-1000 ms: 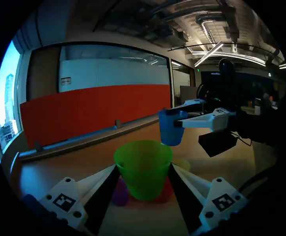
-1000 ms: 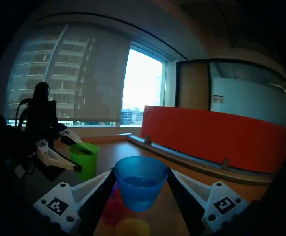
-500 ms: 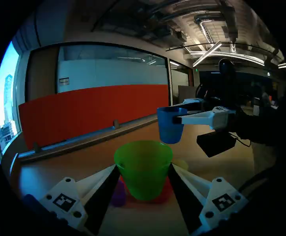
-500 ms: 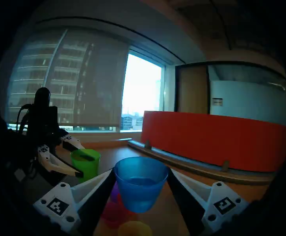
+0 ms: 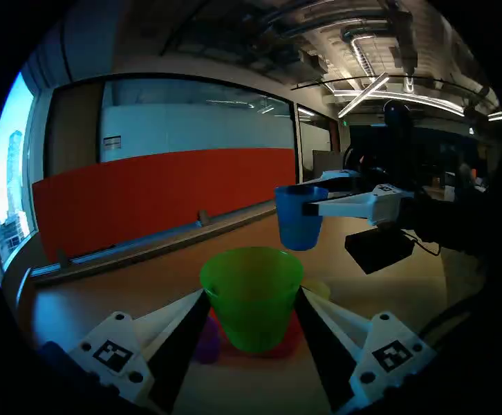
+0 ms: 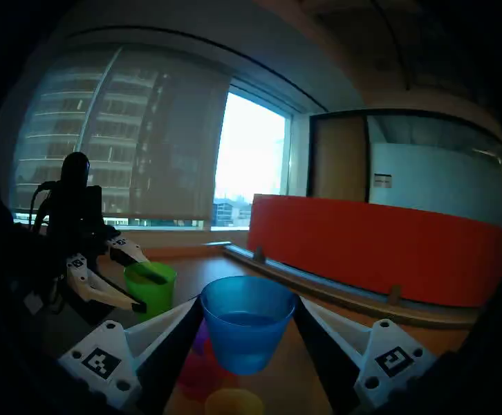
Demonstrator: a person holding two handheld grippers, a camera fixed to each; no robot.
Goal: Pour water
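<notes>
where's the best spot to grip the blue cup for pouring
Across the side wall just under the rim of the blue cup, coming in level from the side, as the right hand-held gripper does: it stands upright, tapers downward, and holds water.

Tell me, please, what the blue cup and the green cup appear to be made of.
Blue cup: probably thin plastic, smooth and translucent; the liquid level seems to show through its wall. Green cup: probably the same plastic, translucent with a slight sheen; light glows through its wall.

Nothing legible right now: wall notice (image 5: 115, 142) too small to read, black-and-white square tags (image 5: 113, 355) down front bearing patterns, no letters
</notes>
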